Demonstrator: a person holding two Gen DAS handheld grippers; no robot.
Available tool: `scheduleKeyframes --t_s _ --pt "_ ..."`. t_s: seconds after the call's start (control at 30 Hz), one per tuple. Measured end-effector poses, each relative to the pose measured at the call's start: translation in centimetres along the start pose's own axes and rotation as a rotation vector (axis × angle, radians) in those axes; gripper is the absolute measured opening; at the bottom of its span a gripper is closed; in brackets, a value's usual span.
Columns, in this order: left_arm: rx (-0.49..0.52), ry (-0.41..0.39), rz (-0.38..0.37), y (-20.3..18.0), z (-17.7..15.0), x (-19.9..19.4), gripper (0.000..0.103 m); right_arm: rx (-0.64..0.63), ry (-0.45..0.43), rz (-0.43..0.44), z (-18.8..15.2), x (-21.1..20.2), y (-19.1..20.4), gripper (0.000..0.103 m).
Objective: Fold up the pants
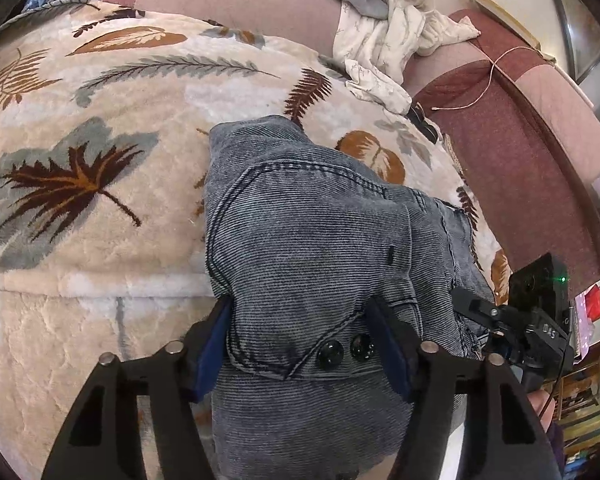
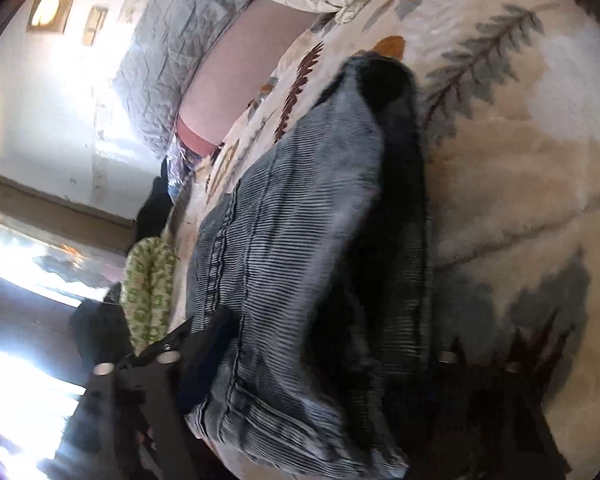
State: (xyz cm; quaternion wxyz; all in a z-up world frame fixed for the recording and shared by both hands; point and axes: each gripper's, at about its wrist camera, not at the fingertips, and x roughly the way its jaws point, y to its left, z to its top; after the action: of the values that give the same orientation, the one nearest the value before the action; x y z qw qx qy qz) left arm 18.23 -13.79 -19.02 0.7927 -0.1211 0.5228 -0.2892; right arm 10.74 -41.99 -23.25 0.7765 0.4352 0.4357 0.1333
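Gripping the grey pants (image 1: 308, 240) at the blanket's (image 1: 100, 184) near edge | our left gripper (image 1: 300, 340) clamps the waistband | our right gripper (image 2: 312, 364) clamps its bunched denim

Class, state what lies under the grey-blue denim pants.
The cream leaf-patterned blanket shows around the grey-blue denim pants; the part directly beneath is covered, as is anything else there.

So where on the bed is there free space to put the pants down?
The leaf-print blanket lies bare to the left of the pants, toward its folded front edge. It is crowded at the far right, where the white crumpled cloth sits, and beside the pants where the right gripper holds them.
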Motion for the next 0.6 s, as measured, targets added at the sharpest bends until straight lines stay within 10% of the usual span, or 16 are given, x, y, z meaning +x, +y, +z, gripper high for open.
scheduleKeyframes --t_s 0.6 --pt "0.117 -0.033 0.151 -2.1 0.1 -2.1 0.049 -0.087 0.005 -0.064 -0.5 0.5 3.2 0.059"
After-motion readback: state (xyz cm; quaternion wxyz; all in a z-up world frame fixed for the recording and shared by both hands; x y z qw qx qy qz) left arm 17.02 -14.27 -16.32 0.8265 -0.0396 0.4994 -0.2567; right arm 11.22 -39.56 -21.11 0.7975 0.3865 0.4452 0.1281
